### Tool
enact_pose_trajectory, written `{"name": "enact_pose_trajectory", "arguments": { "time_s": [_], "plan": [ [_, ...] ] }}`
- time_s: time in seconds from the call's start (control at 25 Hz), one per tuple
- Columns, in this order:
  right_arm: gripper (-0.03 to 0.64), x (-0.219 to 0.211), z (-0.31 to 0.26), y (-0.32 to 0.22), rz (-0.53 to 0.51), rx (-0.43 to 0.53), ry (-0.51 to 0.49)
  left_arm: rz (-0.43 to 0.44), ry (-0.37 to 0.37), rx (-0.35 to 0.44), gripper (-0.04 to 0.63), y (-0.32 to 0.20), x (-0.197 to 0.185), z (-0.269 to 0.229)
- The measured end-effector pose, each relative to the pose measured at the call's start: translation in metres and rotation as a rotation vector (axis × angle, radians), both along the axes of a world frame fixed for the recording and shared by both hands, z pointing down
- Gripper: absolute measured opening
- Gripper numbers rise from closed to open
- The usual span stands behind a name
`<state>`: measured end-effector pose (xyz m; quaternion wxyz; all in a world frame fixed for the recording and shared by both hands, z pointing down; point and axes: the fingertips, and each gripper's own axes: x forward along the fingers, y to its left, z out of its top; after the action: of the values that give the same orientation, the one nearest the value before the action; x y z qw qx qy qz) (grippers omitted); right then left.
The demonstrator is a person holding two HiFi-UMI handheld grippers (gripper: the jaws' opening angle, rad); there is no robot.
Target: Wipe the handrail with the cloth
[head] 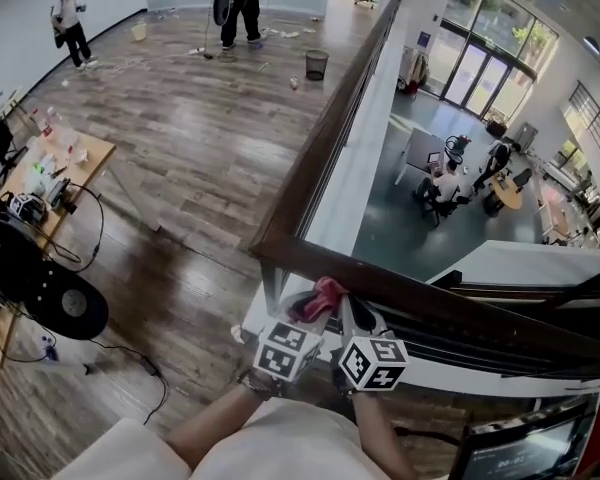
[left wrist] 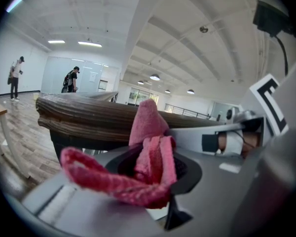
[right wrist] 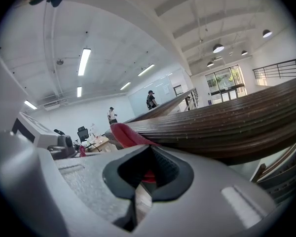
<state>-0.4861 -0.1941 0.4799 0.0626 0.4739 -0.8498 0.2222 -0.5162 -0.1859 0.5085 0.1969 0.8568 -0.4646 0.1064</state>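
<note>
The dark wooden handrail [head: 332, 128] runs from the far room toward me and turns a corner to the right just in front of me. A pink-red cloth [head: 323, 294] lies on that corner. My left gripper [head: 306, 308] is shut on the cloth [left wrist: 151, 152], which bunches between its jaws [left wrist: 155, 174] against the handrail [left wrist: 89, 115]. My right gripper [head: 348, 309] sits close beside it, pointing at the same corner. Its jaws [right wrist: 147, 175] look shut with a sliver of red between them, and more cloth [right wrist: 126, 134] rests on the handrail [right wrist: 237, 117].
Beyond the rail is a drop to a lower floor, where people sit at a desk [head: 445, 183]. On my left stand a cluttered table [head: 52, 168] and a black round stand [head: 68, 310] with cables. Two people [head: 72, 23] and a bin [head: 316, 64] are far off.
</note>
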Motion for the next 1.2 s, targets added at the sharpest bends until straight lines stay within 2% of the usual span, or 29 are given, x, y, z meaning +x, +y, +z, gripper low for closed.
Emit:
{"name": "enact_pose_trajectory", "arguments": {
  "time_s": [0.36,0.6,0.88,1.04,1.2],
  "plan": [
    [0.003,-0.003,-0.002,0.004,0.024,0.053,0.045,0.047,-0.014,0.030,0.072,0.002,-0.002,-0.001],
    [0.003,0.000,-0.006,0.007,0.026,0.064,0.044,0.101,-0.085,0.072,0.072,0.009,0.004,-0.010],
    [0.003,-0.009,-0.013,0.009,0.019,0.073,0.012,0.093,-0.107,0.109,0.072,0.010,-0.006,-0.020],
    [0.003,-0.013,-0.019,0.009,0.008,0.087,-0.001,0.075,-0.160,0.143,0.072,0.011,-0.011,-0.026],
    [0.003,-0.019,-0.029,0.005,-0.012,0.108,-0.015,0.059,-0.176,0.175,0.072,0.007,-0.017,-0.037]
  ]
}}
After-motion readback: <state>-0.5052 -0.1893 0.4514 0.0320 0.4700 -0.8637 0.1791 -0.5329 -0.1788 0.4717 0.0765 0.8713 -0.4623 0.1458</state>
